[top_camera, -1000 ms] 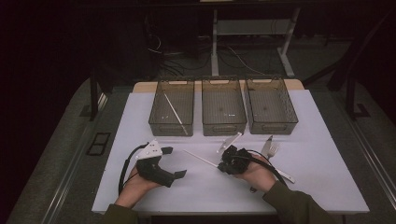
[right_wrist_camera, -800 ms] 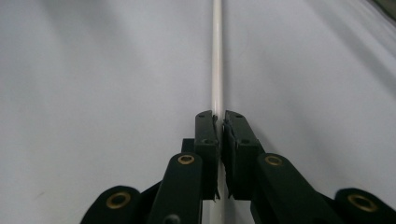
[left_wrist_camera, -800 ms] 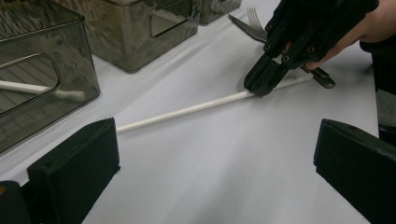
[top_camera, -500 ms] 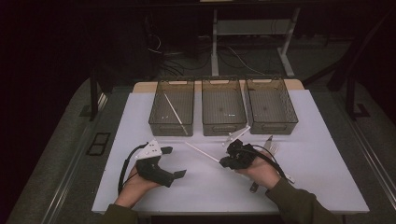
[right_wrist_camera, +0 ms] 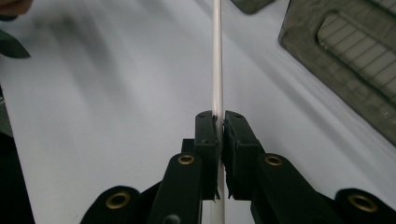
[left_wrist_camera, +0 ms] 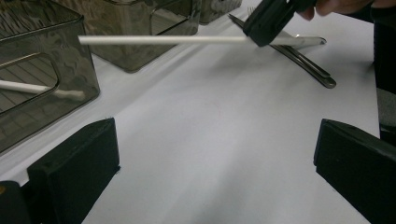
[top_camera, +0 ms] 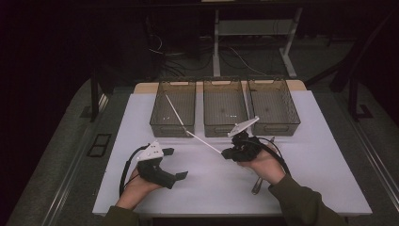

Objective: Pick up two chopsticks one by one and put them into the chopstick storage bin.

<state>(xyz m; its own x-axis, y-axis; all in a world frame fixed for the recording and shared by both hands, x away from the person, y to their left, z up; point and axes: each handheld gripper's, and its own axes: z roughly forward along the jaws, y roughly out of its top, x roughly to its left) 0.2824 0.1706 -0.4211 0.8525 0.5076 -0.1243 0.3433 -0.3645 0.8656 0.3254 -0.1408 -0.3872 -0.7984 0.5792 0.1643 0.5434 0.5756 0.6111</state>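
White stick [top_camera: 203,141] now off the table, clamped in the right gripper [top_camera: 225,153].

Versus a second ago we've lifted it: the stick hung low by the mat [top_camera: 329,155] then, now it's raised and angled up-left, its far tip near the front wall of the left bin [top_camera: 172,109]. The right gripper view shows the jaws pinched tight on the stick [right_wrist_camera: 217,56], pads on both sides. That bin already holds one matching stick [top_camera: 175,112], so we judge the drop there is next (tip must clear the rim first). Metal cutlery [left_wrist_camera: 303,63] lies on the mat by the right hand, unsorted. Left gripper [top_camera: 170,164] rests near the table, jaws wide, nothing between them. Middle bin [top_camera: 225,109] and right bin [top_camera: 274,107] look empty.
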